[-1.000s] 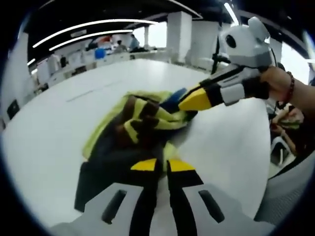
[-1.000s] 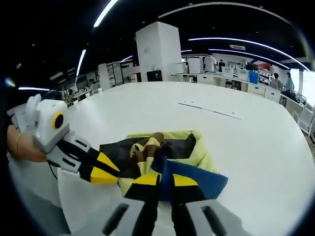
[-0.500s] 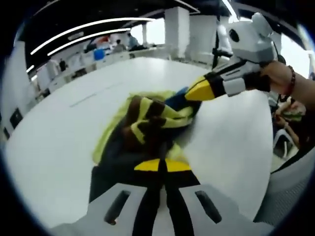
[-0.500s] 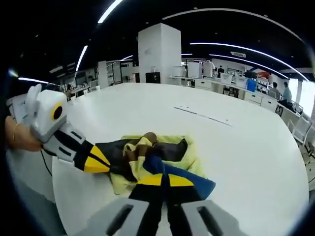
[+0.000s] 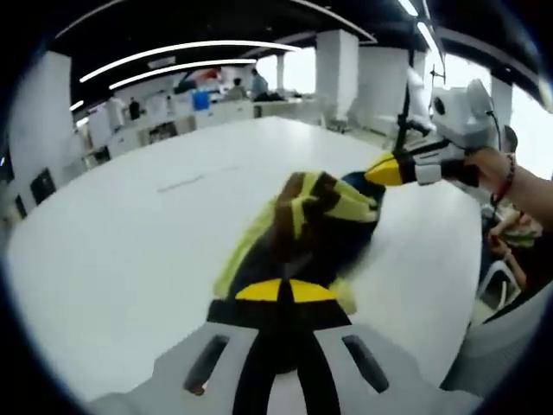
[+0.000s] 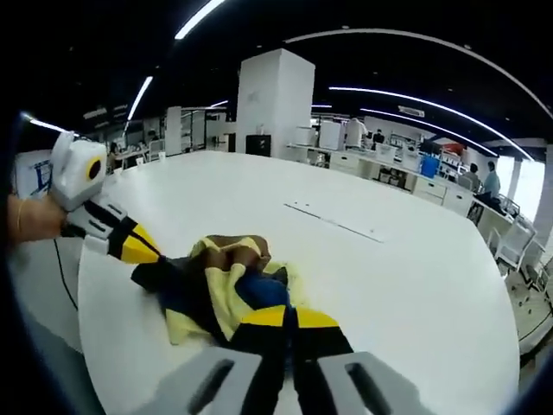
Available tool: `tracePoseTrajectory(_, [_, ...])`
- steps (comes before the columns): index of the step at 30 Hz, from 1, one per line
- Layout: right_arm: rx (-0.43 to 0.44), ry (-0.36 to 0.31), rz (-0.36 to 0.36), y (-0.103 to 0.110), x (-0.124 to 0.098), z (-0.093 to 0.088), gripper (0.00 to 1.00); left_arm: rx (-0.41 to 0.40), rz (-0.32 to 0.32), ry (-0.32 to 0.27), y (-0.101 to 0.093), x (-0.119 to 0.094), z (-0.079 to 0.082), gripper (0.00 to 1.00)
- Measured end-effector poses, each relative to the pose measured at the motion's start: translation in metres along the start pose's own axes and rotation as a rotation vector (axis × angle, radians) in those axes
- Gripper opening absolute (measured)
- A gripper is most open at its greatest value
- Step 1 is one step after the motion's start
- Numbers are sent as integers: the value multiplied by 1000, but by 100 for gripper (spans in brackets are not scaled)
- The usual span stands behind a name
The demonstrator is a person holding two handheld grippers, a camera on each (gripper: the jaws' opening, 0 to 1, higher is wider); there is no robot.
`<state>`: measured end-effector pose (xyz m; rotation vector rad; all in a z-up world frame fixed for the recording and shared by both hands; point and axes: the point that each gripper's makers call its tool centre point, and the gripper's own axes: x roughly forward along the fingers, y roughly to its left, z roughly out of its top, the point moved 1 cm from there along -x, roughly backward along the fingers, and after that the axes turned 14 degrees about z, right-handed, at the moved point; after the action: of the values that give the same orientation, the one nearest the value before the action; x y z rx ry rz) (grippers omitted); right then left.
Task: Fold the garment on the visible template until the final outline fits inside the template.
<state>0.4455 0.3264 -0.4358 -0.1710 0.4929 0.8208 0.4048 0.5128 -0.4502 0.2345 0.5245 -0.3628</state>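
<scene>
A garment (image 5: 302,220) in yellow, dark navy, brown and blue hangs bunched between the two grippers above a white table (image 5: 138,225). My left gripper (image 5: 278,291) is shut on its dark end at the bottom of the left gripper view. The right gripper (image 5: 378,170), held by a hand with a bead bracelet, grips the far blue end there. In the right gripper view my right gripper (image 6: 285,316) is shut on the blue and yellow cloth of the garment (image 6: 216,285), and the left gripper (image 6: 143,252) pinches the dark edge at the left.
The white table (image 6: 389,259) is wide, with a thin line mark (image 6: 333,222) on it. Desks, a white pillar (image 6: 266,104) and people stand far behind. A chair (image 5: 497,268) is beyond the table's right edge.
Both grippers have lifted and pulled apart, stretching the garment between them; it is raised off the table and more drawn out than before. The jaws stay shut.
</scene>
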Motion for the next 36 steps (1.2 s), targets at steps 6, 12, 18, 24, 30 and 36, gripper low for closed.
tracePoseTrajectory(6, [-6, 7, -26, -16, -8, 4, 0, -47, 61, -18, 30, -8, 11, 0])
tracePoseTrajectory(12, [-13, 15, -38, -25, -11, 6, 0, -53, 105, -25, 54, -10, 16, 0])
tracePoseTrajectory(18, [-9, 19, -52, -39, -12, 9, 0, -64, 154, -46, 79, -10, 28, 0])
tracePoseTrajectory(24, [7, 4, -66, -59, -13, 19, 0, -78, 203, -62, 107, -9, 37, 0])
tracePoseTrajectory(30, [24, -1, -85, -78, -10, 26, 0, -102, 257, -56, 134, -5, 35, 0])
tracePoseTrajectory(36, [78, 6, -108, -99, -2, 20, 0, -120, 297, -28, 153, -2, 24, 0])
